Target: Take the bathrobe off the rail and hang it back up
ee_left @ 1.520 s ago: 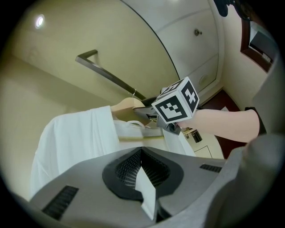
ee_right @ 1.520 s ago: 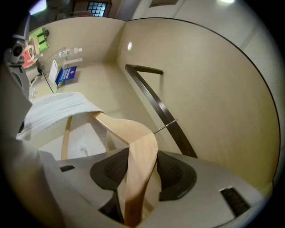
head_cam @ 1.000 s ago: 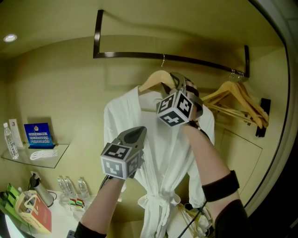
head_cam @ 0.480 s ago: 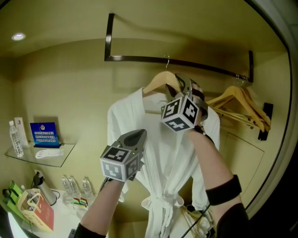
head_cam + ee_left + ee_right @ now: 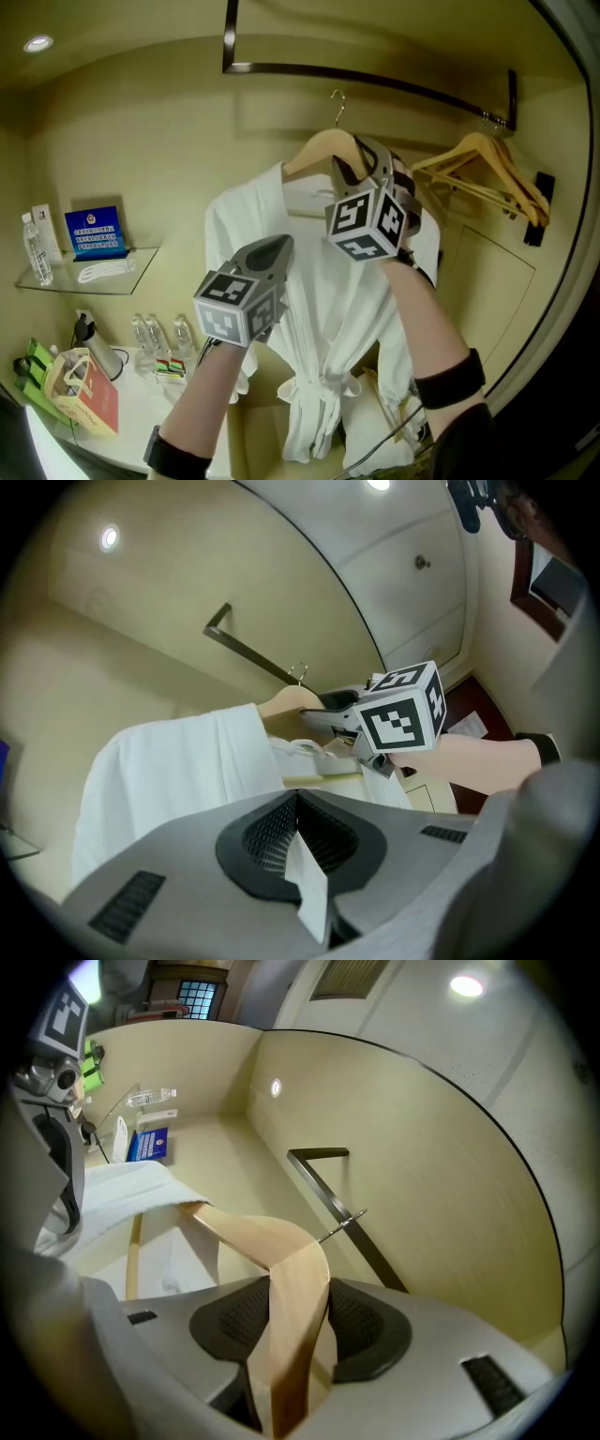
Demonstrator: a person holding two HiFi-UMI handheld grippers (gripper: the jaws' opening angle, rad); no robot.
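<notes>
A white bathrobe point(image 5: 319, 319) hangs on a wooden hanger point(image 5: 314, 152). The hanger's metal hook point(image 5: 337, 98) is just below the dark rail point(image 5: 375, 80) and does not touch it. My right gripper point(image 5: 361, 161) is shut on the hanger's neck, and in the right gripper view the wood point(image 5: 295, 1297) sits clamped between the pads. Lower left, my left gripper point(image 5: 277, 247) is shut on a fold of the robe's front, seen as white cloth point(image 5: 307, 883) pinched between the jaws. The robe's belt is tied at the waist.
More wooden hangers point(image 5: 487, 164) hang at the rail's right end. On the left wall a glass shelf point(image 5: 131, 272) carries a blue sign and a bottle. Below it stand small water bottles point(image 5: 159, 333), a kettle and a red bag point(image 5: 80, 403).
The hanger's hook has come off the rail and now hangs below it. Both grippers have come down a little with the robe, each keeping its grip.
</notes>
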